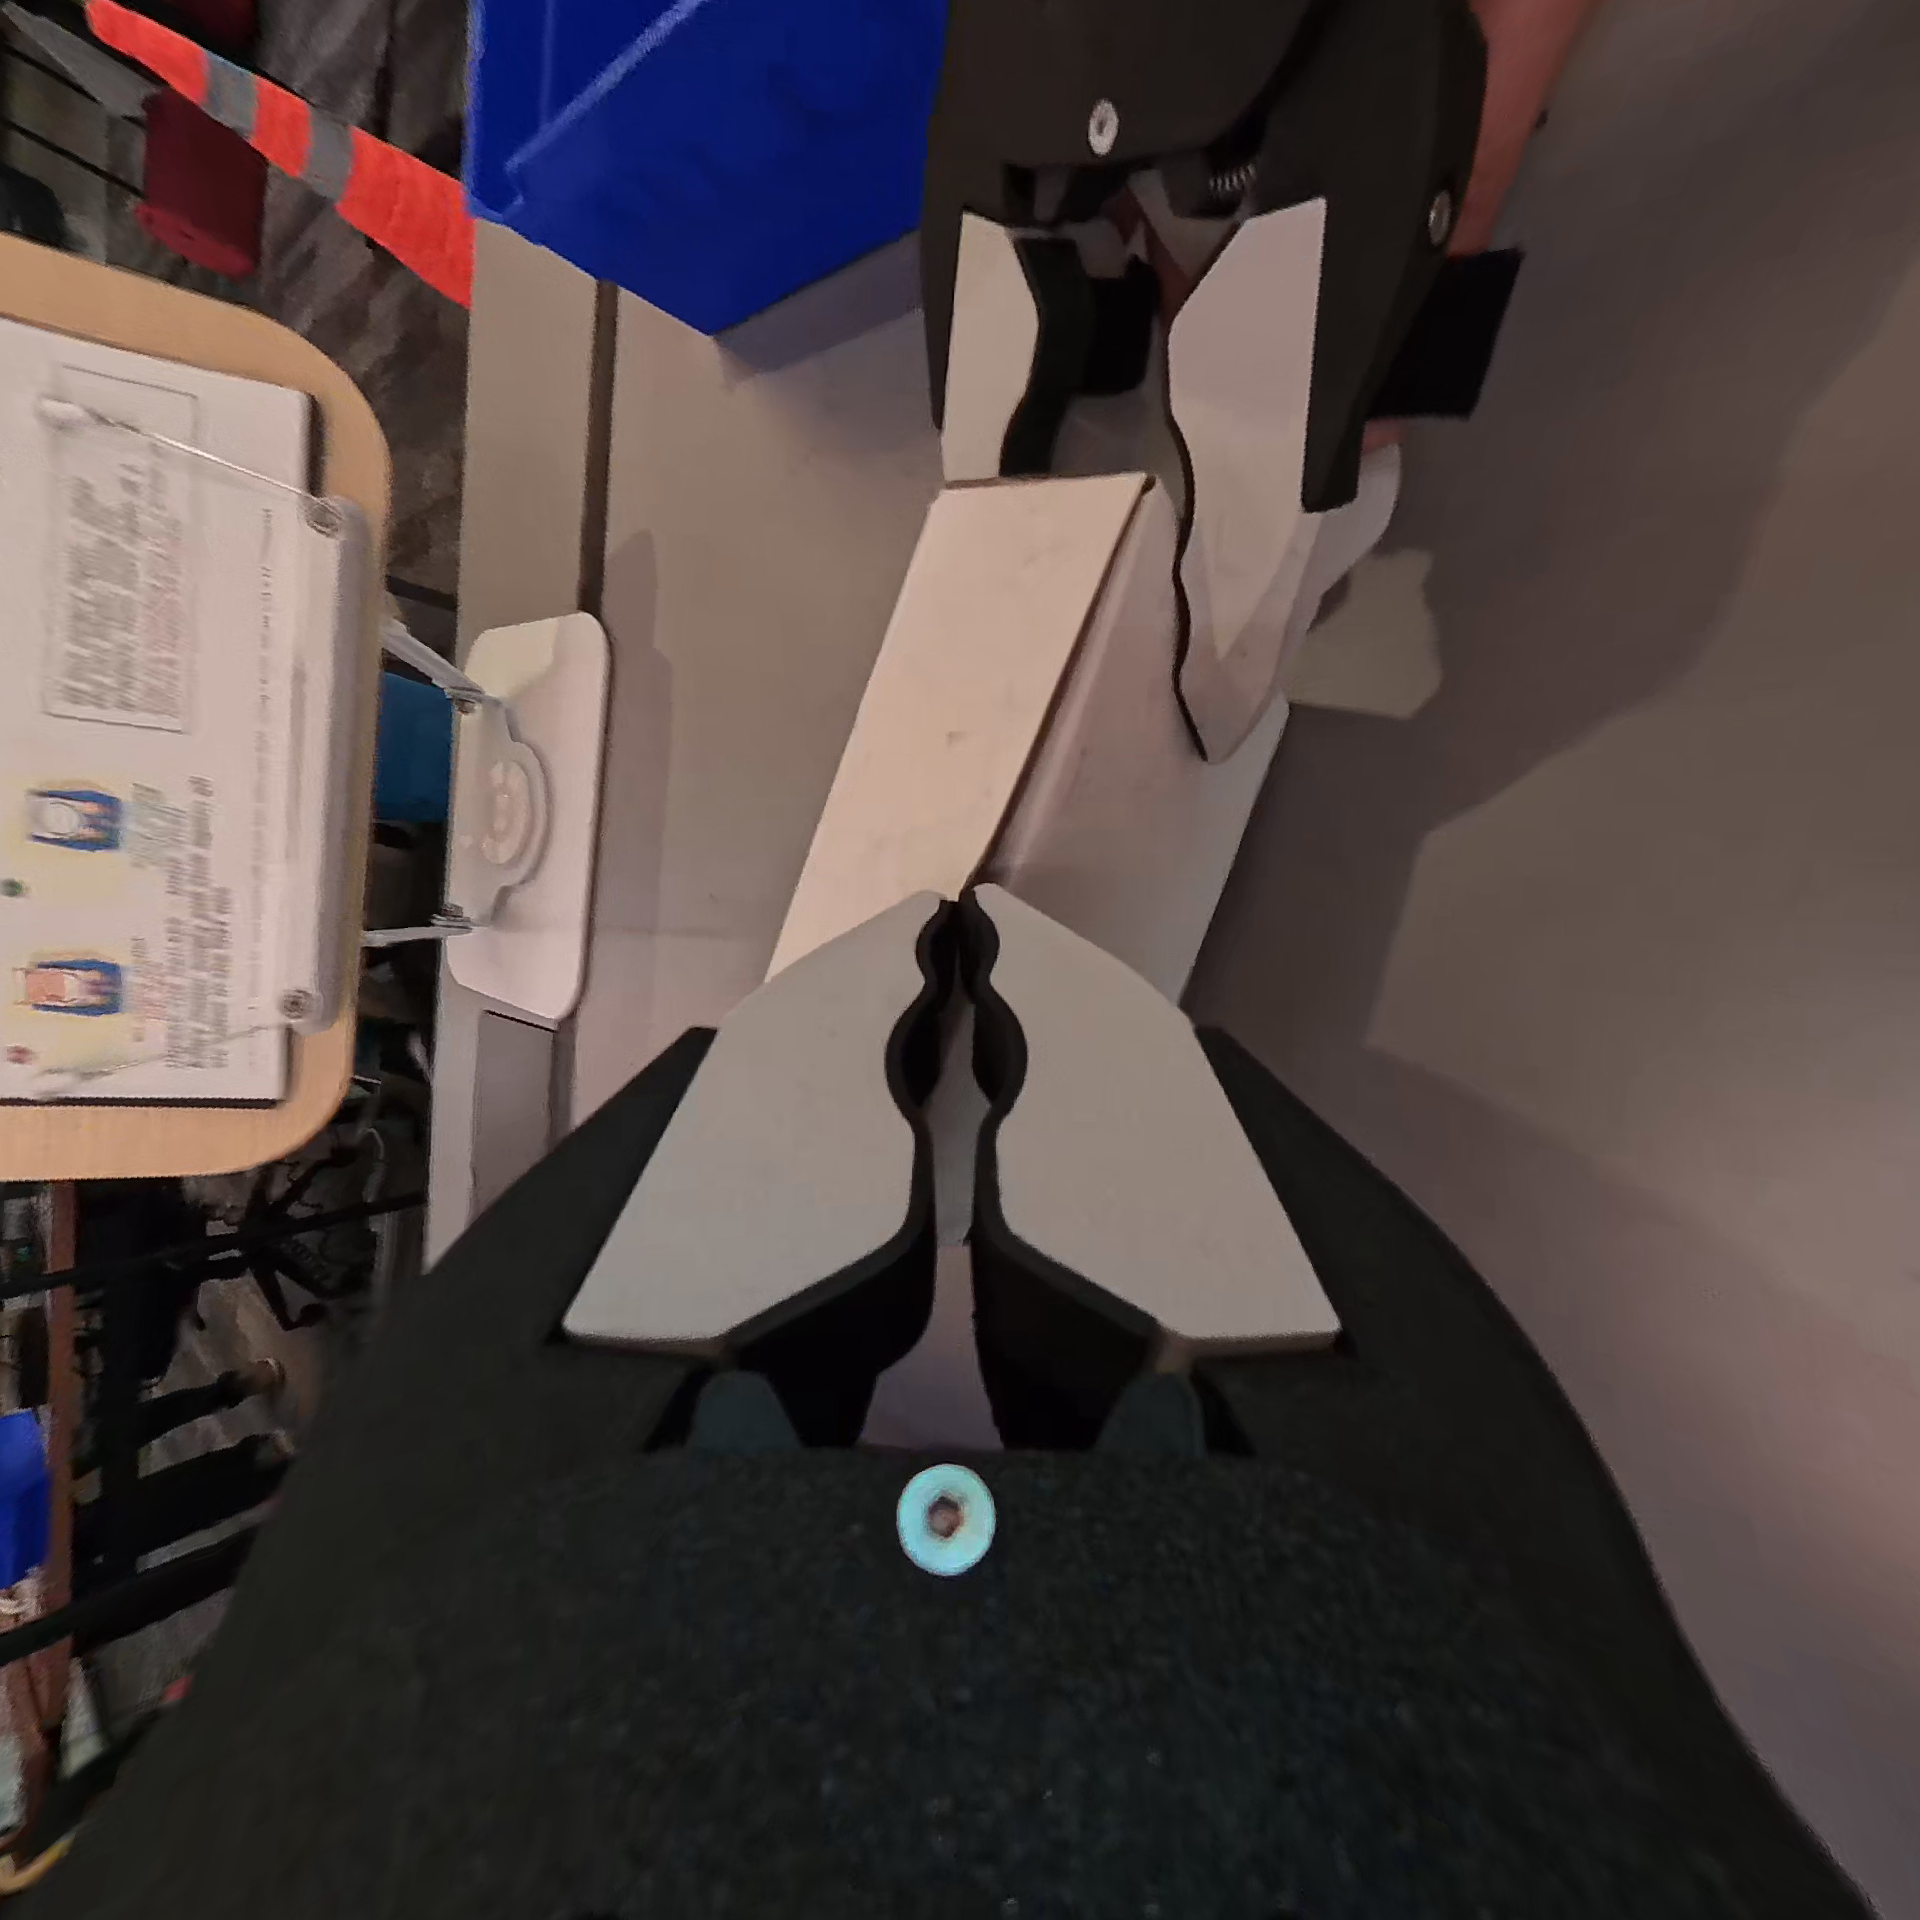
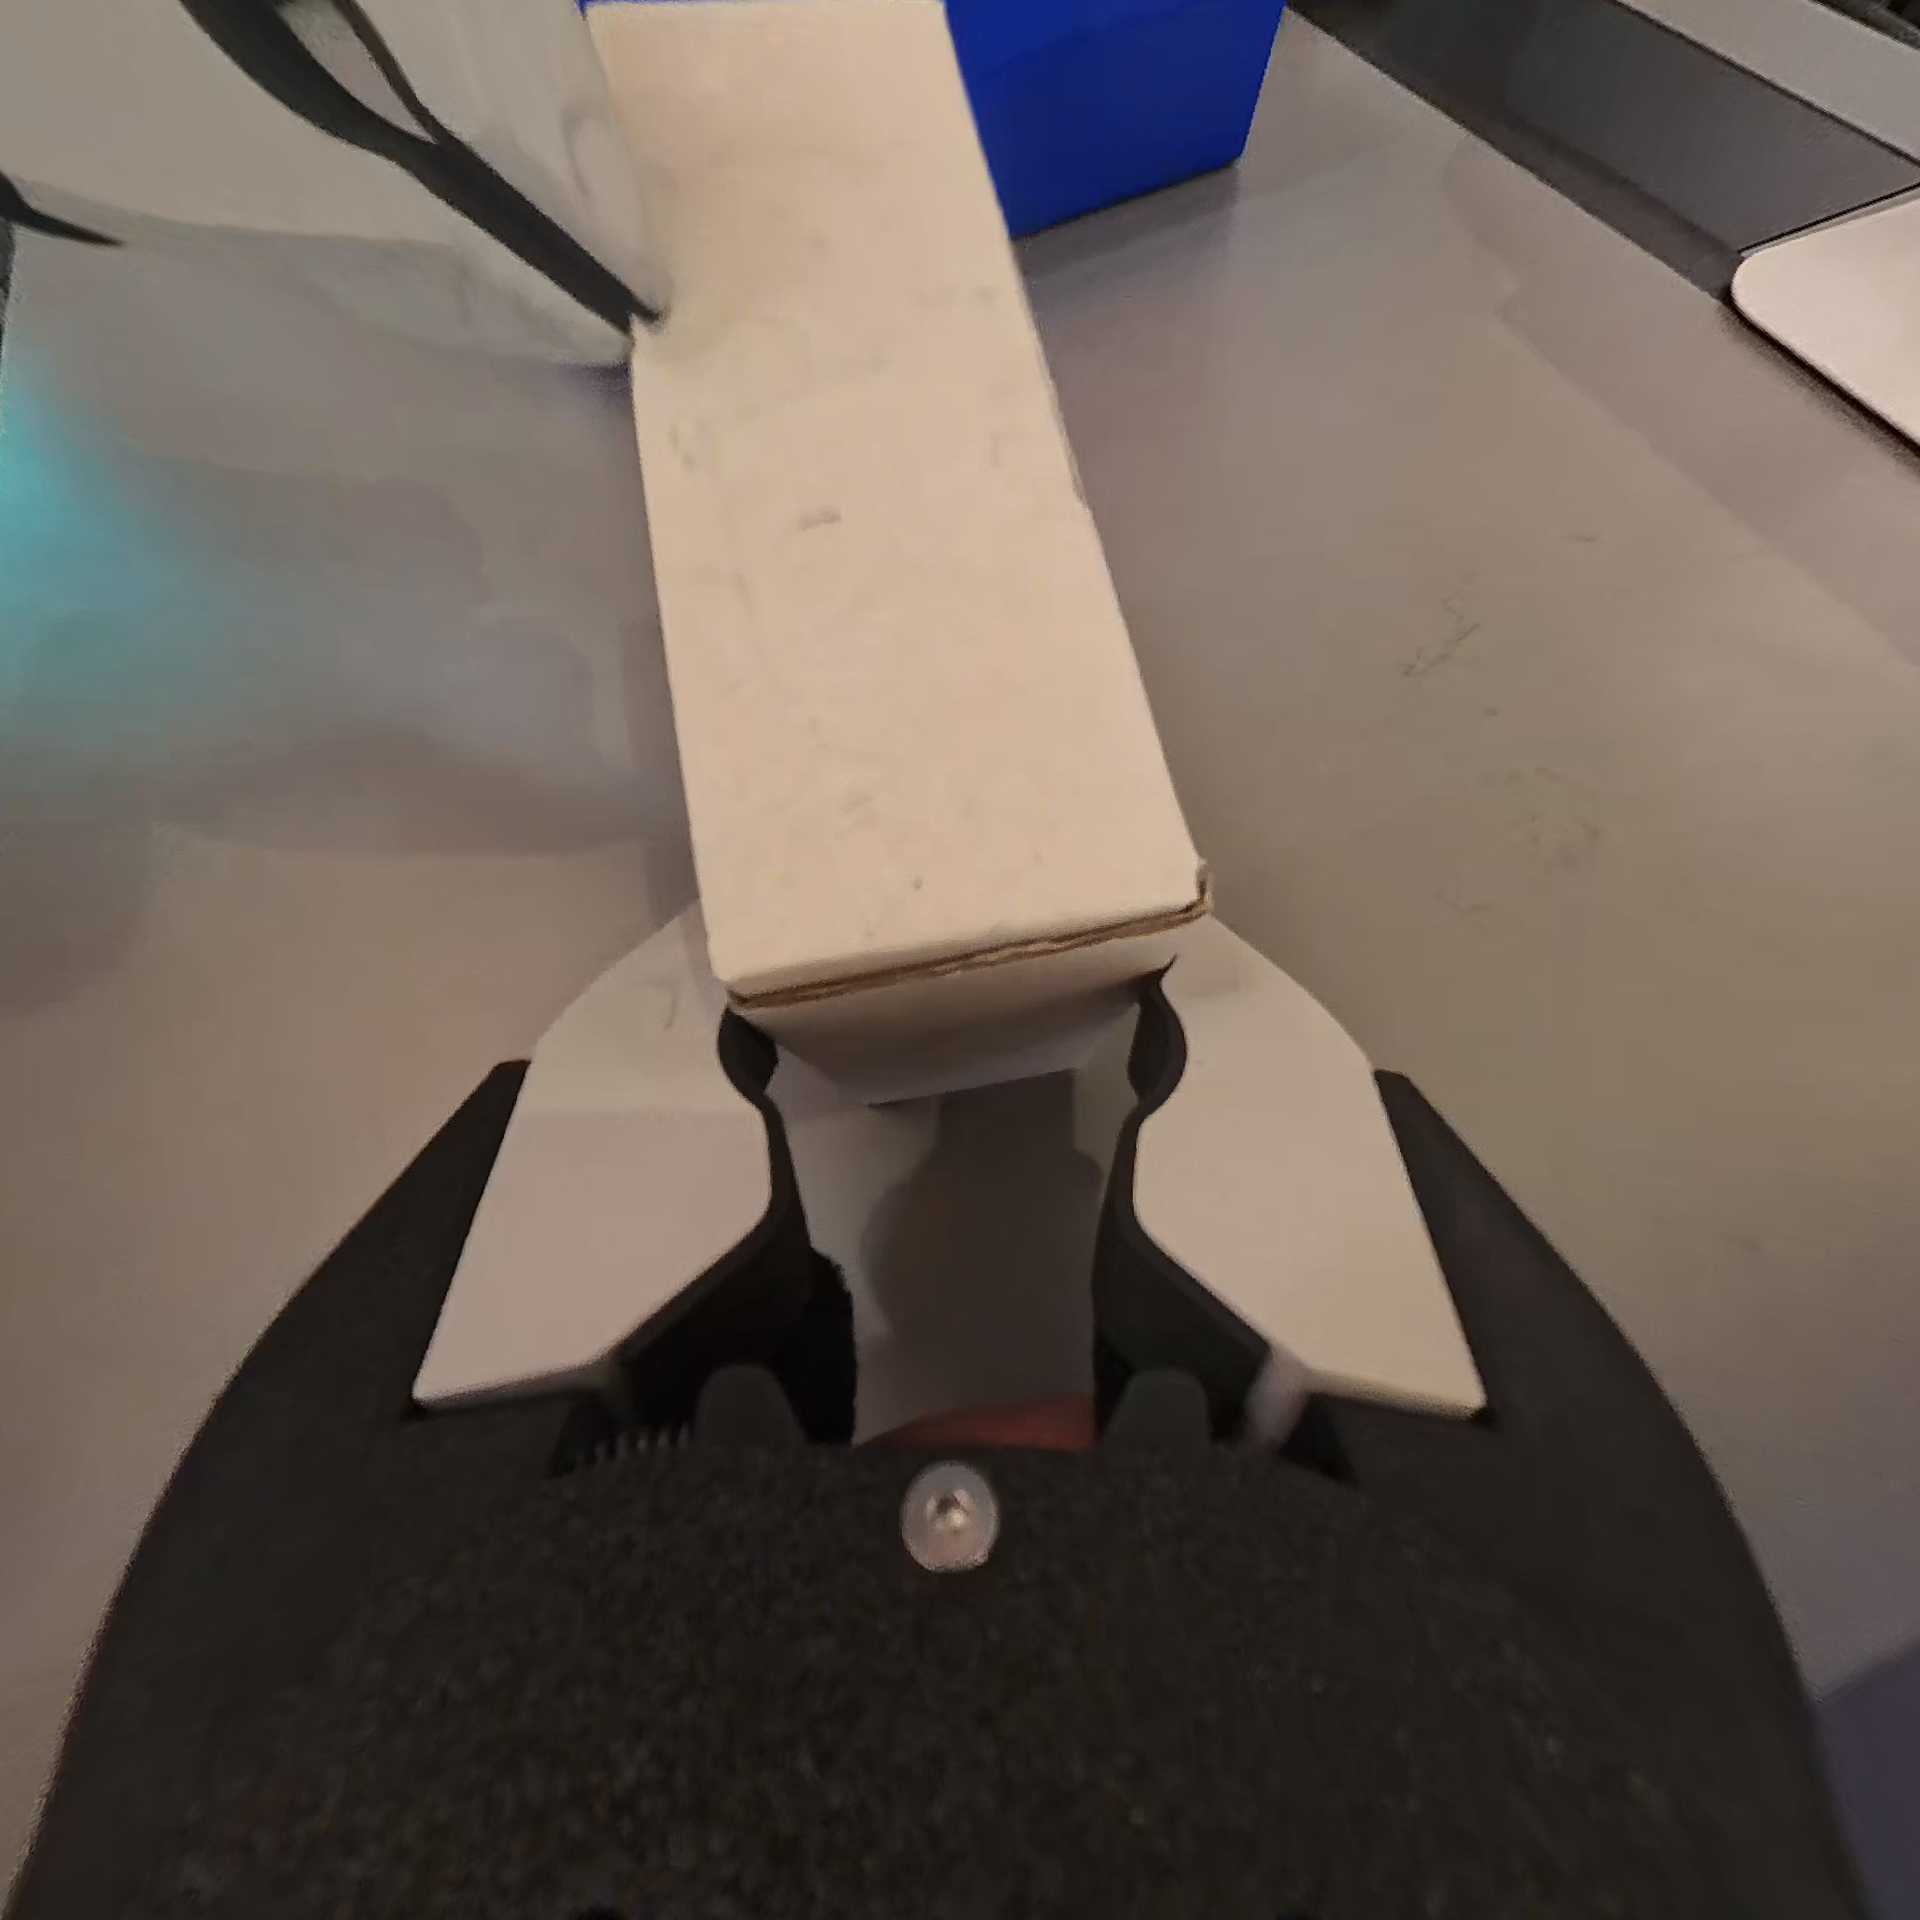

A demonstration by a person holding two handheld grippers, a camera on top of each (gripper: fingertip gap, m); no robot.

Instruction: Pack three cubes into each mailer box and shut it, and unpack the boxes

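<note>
A long white mailer box (image 2: 883, 571) lies shut on the grey table (image 2: 1455, 727). My right gripper (image 2: 951, 997) has its jaws wide and is shut on the near end of the box, one pad on each side. The left wrist view shows the box (image 1: 966, 675) running from my left gripper (image 1: 961, 909) to my right gripper (image 1: 1117, 597) at the far end. My left gripper is shut, its tips together at the box's long edge. The right wrist view shows it (image 2: 623, 301) beside the box's far left side. No cubes show.
A blue bin (image 2: 1122, 104) stands behind the box and also shows in the left wrist view (image 1: 707, 135). A flat silver slab (image 2: 1849, 312) lies at the table's right. Left of the table are a white stand base (image 1: 530, 790) and a wooden board with papers (image 1: 156, 727). From the right gripper's tips to the flat silver slab (image 2: 1849, 312) is close to 35 cm. Seen from the left wrist view (image 1: 556, 956) as well.
</note>
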